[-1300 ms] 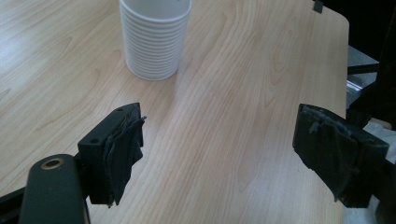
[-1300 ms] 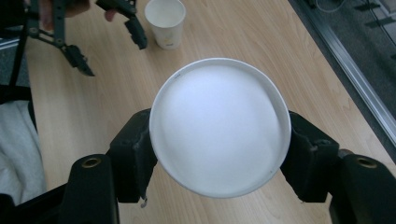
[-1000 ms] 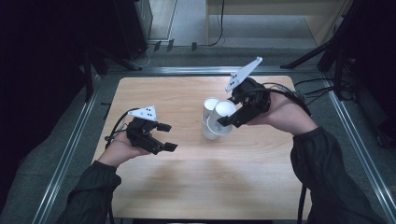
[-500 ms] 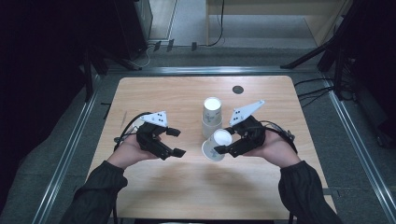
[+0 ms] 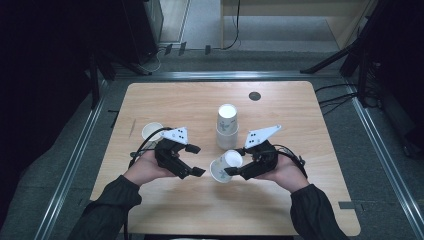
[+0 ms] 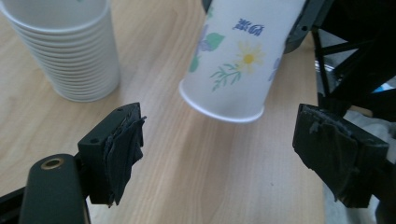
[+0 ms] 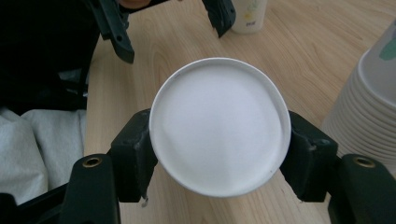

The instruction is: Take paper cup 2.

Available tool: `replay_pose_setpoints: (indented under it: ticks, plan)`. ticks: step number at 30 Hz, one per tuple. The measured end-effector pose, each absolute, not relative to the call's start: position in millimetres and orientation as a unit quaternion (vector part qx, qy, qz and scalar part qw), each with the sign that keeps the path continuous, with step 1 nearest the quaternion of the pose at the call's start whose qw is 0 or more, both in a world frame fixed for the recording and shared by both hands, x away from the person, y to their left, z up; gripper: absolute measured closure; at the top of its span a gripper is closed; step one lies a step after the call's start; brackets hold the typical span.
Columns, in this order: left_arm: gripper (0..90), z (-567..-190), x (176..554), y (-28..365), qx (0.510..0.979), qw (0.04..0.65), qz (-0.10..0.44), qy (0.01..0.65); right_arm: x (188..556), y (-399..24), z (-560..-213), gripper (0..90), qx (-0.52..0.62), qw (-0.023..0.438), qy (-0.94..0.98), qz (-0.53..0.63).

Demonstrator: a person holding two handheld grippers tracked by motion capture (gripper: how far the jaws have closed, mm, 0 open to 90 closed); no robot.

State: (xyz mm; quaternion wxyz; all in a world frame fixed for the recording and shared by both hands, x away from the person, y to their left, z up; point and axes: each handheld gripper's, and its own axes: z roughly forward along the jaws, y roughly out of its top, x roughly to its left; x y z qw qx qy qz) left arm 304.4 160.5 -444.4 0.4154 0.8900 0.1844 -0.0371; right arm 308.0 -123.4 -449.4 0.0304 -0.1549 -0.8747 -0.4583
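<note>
The high view is fixed above the person's side of the table (image 5: 165,100) and looks forward and down, far enough back to take in the whole tabletop and the floor beyond its far edge. The left gripper view rides low and close, facing right across the table toward the paper cup (image 6: 238,56) and the cup stack (image 6: 65,51). The right gripper view faces left at very close range onto the same paper cup (image 7: 219,126), with the cup stack (image 7: 369,112) at its right edge; all three views share these.

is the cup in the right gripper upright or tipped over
Tipped on its side. The cup, clamped in the right gripper, points its rim toward the left gripper, base toward the right gripper's camera.
</note>
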Motion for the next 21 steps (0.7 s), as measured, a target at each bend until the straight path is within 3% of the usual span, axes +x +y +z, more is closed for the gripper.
replay_pose_setpoints:
  ticks: [21]
  plan:
    - [16.8, -458, 300, 139, 0.887, 0.434, -0.068, 0.140, 307, -115, -457, 35.0, -0.139, 0.080, -0.849, -0.504]
